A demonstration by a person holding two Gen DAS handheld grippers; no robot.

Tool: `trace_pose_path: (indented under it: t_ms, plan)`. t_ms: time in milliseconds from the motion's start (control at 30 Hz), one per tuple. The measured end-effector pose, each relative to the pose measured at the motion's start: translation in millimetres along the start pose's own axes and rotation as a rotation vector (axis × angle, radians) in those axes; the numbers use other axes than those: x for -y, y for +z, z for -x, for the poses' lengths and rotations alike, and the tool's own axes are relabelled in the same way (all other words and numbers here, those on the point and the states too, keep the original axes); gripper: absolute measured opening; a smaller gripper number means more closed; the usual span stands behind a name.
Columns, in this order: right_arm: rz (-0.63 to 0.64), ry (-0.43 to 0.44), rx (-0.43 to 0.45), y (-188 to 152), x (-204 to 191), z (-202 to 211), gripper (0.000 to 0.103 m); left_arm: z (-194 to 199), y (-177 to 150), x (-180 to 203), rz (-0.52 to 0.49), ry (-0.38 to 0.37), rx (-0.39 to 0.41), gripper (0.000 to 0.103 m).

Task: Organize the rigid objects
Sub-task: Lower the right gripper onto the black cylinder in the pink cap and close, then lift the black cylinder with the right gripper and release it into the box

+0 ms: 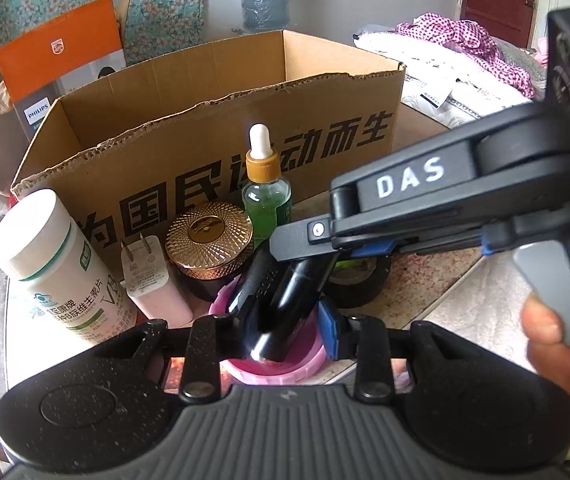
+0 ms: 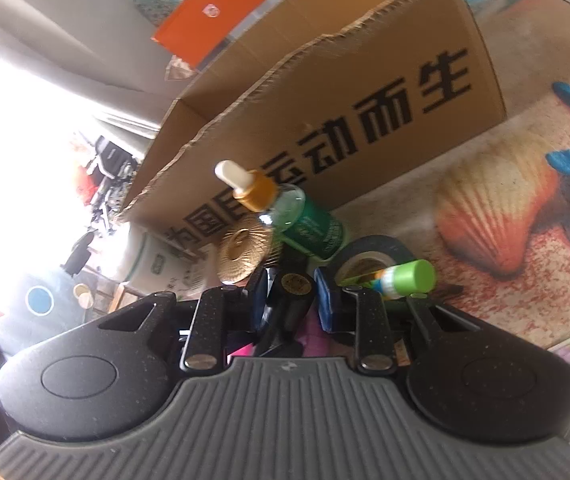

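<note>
Both sets of tongs meet on 1 black cylinder (image 1: 285, 300) low in the frame: the left tongs (image 1: 277, 320) clamp its lower end over a pink tub (image 1: 285, 368), and the right tongs (image 2: 291, 300) pinch its capped end, seemingly steadying it for the cardboard box (image 1: 189, 128) behind. The tub's contents, the tape roll (image 1: 361, 280) under the right tool and the cylinder's label stay hidden or blurred on the desk (image 2: 485, 280).
</note>
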State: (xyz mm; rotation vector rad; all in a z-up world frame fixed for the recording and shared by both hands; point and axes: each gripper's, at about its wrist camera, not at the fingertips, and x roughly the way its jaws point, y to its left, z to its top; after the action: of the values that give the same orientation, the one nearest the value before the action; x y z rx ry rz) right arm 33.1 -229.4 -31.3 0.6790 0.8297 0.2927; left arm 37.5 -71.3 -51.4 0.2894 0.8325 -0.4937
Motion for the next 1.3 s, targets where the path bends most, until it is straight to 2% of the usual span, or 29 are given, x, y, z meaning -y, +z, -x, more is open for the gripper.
trace_pose_path:
  t_ms: [267, 567, 733, 933, 1100, 1300]
  plan:
    - [0.065, 0.048, -0.028, -6.4, -14.7, 0.9, 0.022, 2.3, -4.4, -2.4, 0.030, 0.026, 0.024, 0.028]
    - [0.185, 0.075, -0.004, 1.7, -45.3, 17.4, 0.022, 33.9, 1.4, 0.0, 0.030, 0.059, 0.118, 0.024]
    - [0.297, 0.123, 0.040, 23.3, -79.9, 34.0, 0.022, 64.6, 25.9, -8.1, 0.055, 0.093, 0.219, 0.023]
    - [0.437, 0.198, 0.086, 79.4, -125.2, 35.4, 0.022, 81.6, 79.7, -46.9, 0.181, 0.097, 0.293, 0.023]
    - [0.428, 0.224, -0.011, 138.0, -145.0, -9.9, 0.021, 60.4, 119.5, -95.6, 0.288, 0.100, 0.222, 0.023]
    - [0.286, 0.194, -0.252, 186.1, -141.0, -101.3, 0.021, 10.1, 139.7, -142.8, 0.371, 0.133, 0.080, 0.023]
